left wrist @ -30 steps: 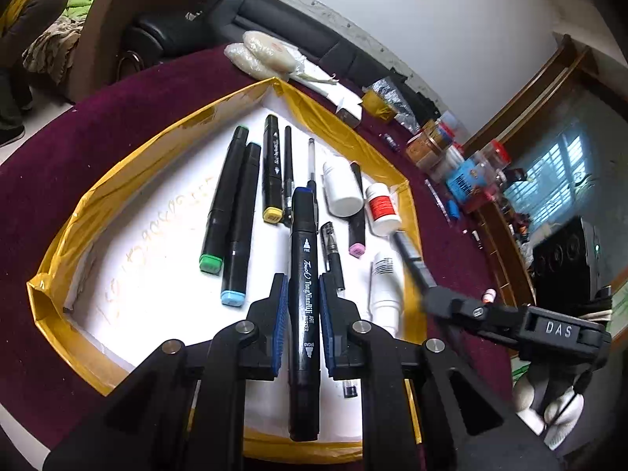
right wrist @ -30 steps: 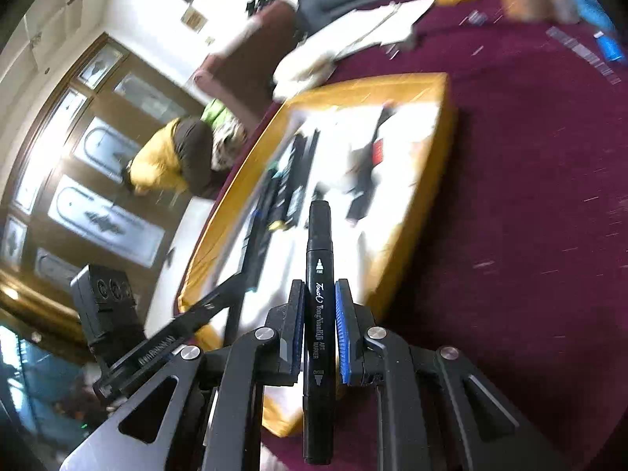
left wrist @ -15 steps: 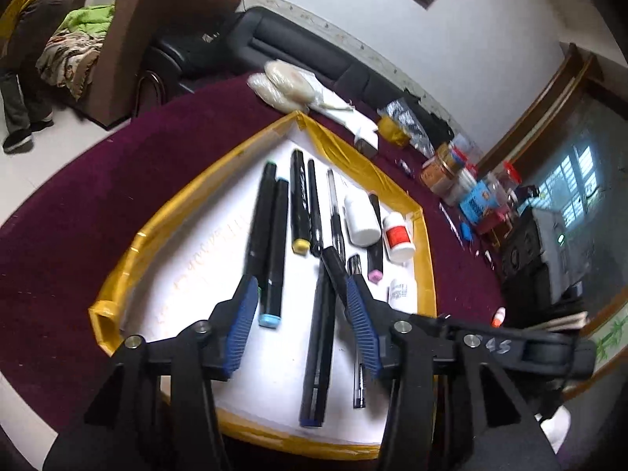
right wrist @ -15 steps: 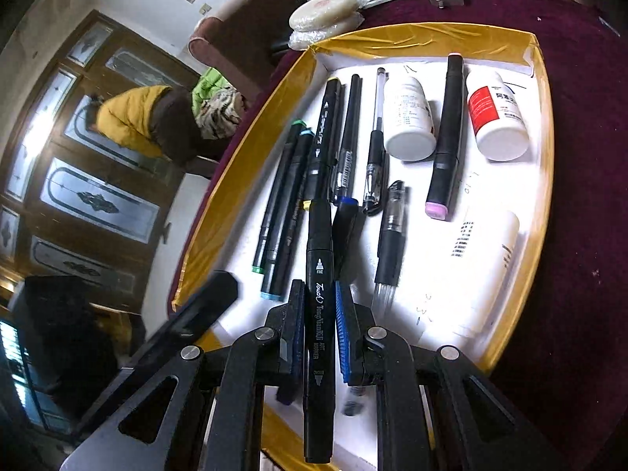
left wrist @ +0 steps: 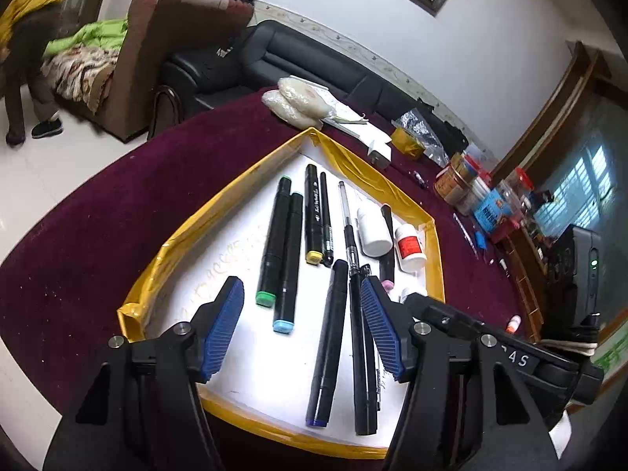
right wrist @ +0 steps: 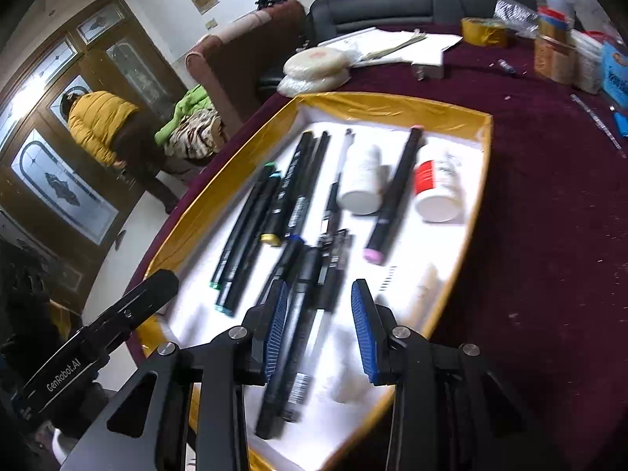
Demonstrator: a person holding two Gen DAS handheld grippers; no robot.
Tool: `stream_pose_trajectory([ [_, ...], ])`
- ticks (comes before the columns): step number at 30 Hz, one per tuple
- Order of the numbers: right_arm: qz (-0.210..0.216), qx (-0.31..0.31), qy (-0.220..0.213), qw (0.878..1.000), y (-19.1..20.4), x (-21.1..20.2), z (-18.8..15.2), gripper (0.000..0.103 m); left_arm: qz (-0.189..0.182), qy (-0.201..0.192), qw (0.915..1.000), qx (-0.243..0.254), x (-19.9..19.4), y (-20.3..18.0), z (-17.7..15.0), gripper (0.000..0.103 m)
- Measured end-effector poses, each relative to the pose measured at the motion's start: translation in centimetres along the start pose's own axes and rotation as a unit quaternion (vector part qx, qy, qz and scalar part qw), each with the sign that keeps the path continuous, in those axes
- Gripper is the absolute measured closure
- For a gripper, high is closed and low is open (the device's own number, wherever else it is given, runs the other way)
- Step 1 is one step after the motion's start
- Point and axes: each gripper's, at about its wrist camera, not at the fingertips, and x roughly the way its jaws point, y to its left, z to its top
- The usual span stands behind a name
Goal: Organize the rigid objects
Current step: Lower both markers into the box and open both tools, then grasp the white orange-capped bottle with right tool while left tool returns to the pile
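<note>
Both our grippers' jaws had just been opening: left gripper [left wrist: 302, 333] stood wide, right gripper [right wrist: 320, 331] narrower, pressing nothing; two black markers [left wrist: 329, 345] lay loose in the yellow-rimmed tray [left wrist: 188, 227].

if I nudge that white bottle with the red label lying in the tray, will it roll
Probably: the red-label bottle lies on its side, round-bodied, on the tray's smooth white floor. The pink-tipped marker lying beside it might stop it. It looks like rigid plastic, likely light.

The tray's [left wrist: 165, 251] left side is bare white floor, open to a gripper. Markers [left wrist: 280, 251] fill the middle, bottles [left wrist: 375, 229] the right. Jars [left wrist: 455, 184] crowd the desk's [left wrist: 98, 212] far edge.
</note>
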Motion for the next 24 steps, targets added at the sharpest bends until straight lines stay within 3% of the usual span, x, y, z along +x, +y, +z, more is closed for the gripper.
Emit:
stream_pose_trajectory([
  [4,-0.022,-0.010,-0.026,0.999,-0.9,-1.2,-0.2,0.069,0.025,-0.009,0.9990,0.036,-0.2,-2.0,-0.3,0.039],
  [6,-0.035,-0.013,-0.040,0.998,-1.4,-1.9,-0.3,0.062,0.045,-0.020,0.9969,0.060,-0.3,-3.2,-0.5,0.034],
  [12,-0.072,-0.017,-0.074,0.995,-3.2,-3.6,-1.0,0.053,0.102,-0.042,0.9840,0.140,-0.2,-7.2,-1.5,0.032],
  [24,-0.089,-0.010,-0.084,0.992,-6.4,-5.2,-2.3,0.052,0.133,0.007,0.9696,0.205,2.3,-11.8,-3.6,0.032],
])
